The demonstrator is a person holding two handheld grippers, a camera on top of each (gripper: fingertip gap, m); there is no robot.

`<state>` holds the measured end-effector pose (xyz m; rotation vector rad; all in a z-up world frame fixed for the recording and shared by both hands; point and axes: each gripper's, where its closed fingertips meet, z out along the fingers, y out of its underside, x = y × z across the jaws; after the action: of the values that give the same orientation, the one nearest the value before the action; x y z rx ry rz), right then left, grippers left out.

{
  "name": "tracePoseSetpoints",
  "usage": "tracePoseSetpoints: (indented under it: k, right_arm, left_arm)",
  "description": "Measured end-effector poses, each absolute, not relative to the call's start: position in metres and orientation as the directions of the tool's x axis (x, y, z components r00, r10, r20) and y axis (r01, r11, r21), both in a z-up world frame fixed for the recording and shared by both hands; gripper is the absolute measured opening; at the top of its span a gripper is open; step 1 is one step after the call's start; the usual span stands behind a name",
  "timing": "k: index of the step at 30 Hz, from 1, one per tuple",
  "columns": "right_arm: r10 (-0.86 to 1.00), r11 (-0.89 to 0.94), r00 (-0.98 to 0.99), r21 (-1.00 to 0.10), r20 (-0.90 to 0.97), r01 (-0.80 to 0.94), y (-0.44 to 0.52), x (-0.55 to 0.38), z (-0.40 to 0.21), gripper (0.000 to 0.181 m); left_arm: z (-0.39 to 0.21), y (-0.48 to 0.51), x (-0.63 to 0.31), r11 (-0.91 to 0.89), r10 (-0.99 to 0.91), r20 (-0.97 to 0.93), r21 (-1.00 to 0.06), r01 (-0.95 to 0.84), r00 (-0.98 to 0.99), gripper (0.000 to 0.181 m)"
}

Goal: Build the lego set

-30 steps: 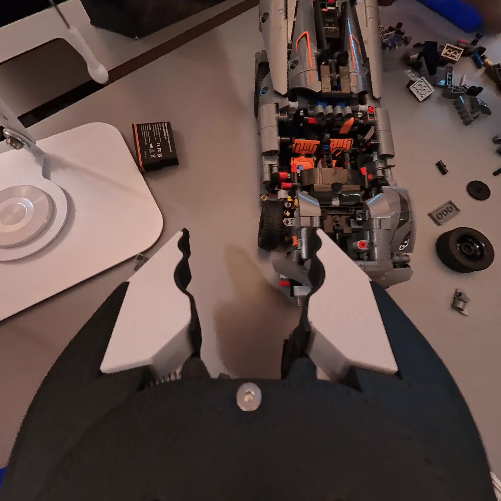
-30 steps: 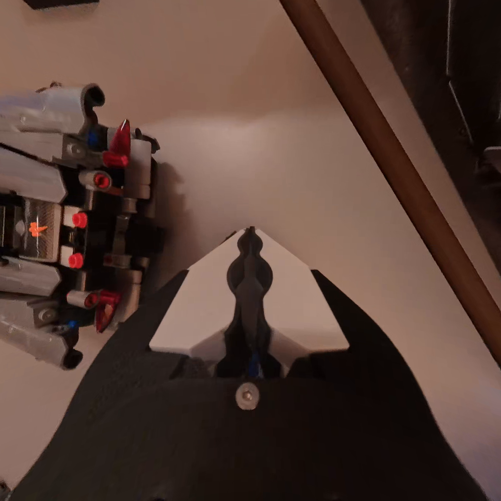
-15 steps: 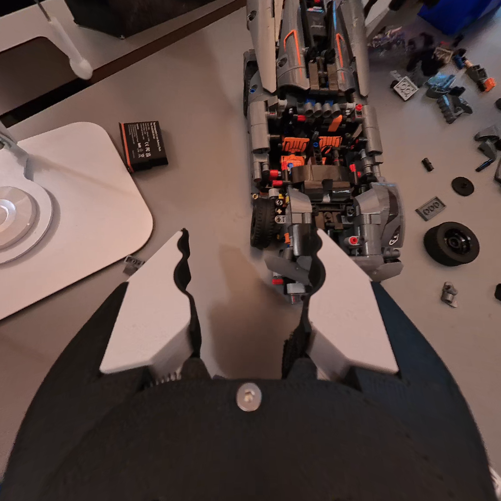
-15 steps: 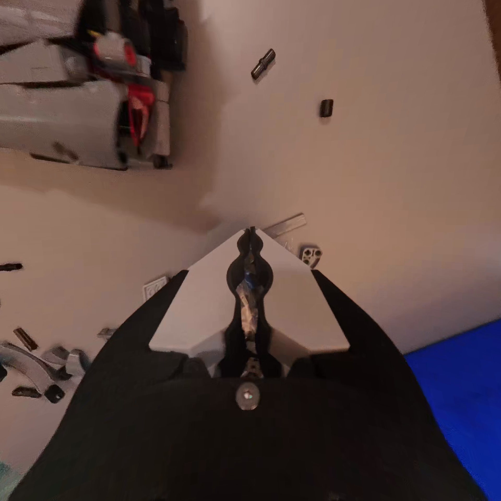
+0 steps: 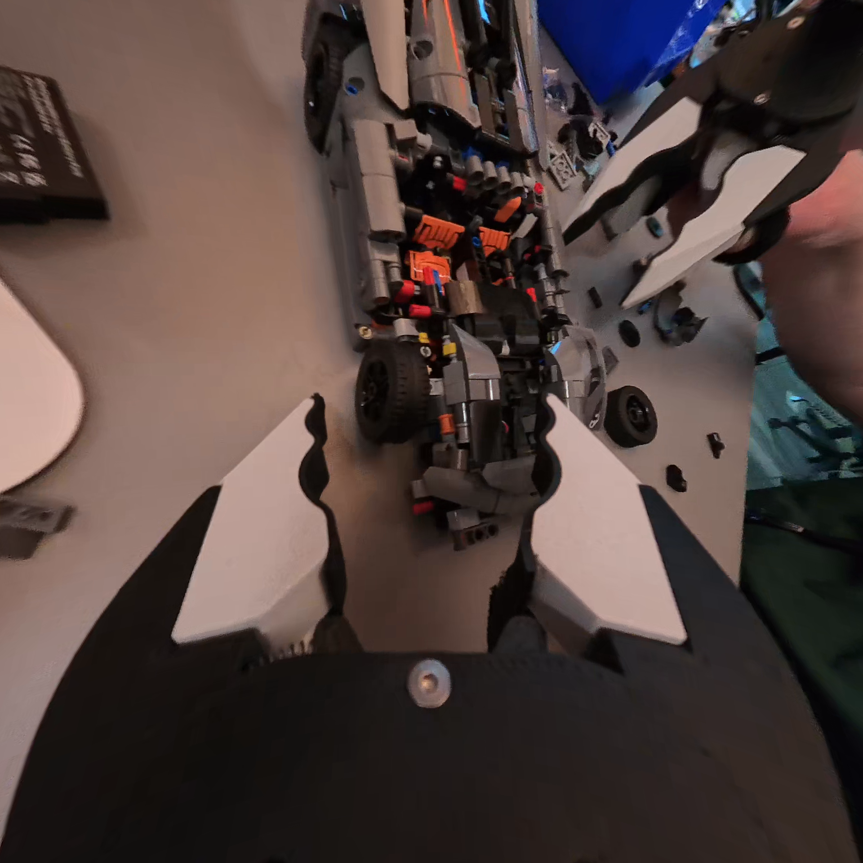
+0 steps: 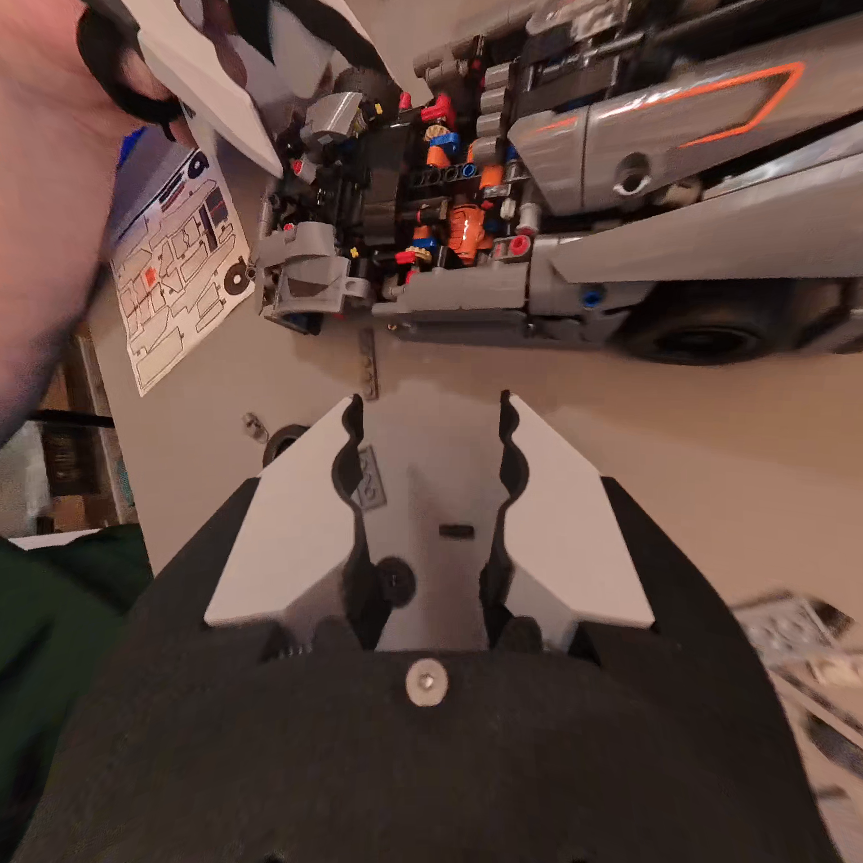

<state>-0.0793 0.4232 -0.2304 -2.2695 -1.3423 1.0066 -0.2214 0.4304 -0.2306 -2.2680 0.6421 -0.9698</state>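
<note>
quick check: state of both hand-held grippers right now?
Left hand-held gripper: open, holding nothing, at the nose of the lego car.
Right hand-held gripper: open, holding nothing.

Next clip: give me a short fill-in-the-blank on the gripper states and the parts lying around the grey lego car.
1. The left gripper is ____.
2. The right gripper grips ____.
3. The loose black rubber wheel lies on the table ____ the grey lego car.
4. The white sticker sheet lies ____ on the table.

Missing: open; nothing; beside; flat
</note>
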Motion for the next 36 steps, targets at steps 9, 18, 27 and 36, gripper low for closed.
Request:
tracePoseSetpoints:
  k: [9, 18, 27, 36]
  right_arm:
    - [0.848, -0.513, 0.245, -0.609, -0.471, 0.605, 0.411, -0.118, -0.238, 0.055]
    - [0.854, -0.476, 0.177, -0.597, -0.489, 0.646, 0.398, -0.109, -0.237, 0.054]
    - [0.871, -0.402, 0.091, -0.592, -0.483, 0.699, 0.373, -0.112, -0.235, 0.061]
    - [0.864, -0.374, 0.026, -0.608, -0.502, 0.7, 0.35, -0.111, -0.232, 0.063]
  left_arm:
    - [-0.238, 0.419, -0.206, -0.711, -0.645, 0.469, -0.657, -0.249, 0.603, 0.089]
    - [-0.239, 0.392, -0.188, -0.703, -0.651, 0.406, -0.642, -0.307, 0.642, 0.086]
    - [-0.232, 0.361, -0.183, -0.724, -0.612, 0.397, -0.63, -0.282, 0.684, 0.09]
    - [-0.228, 0.328, -0.183, -0.762, -0.565, 0.472, -0.614, -0.207, 0.677, 0.085]
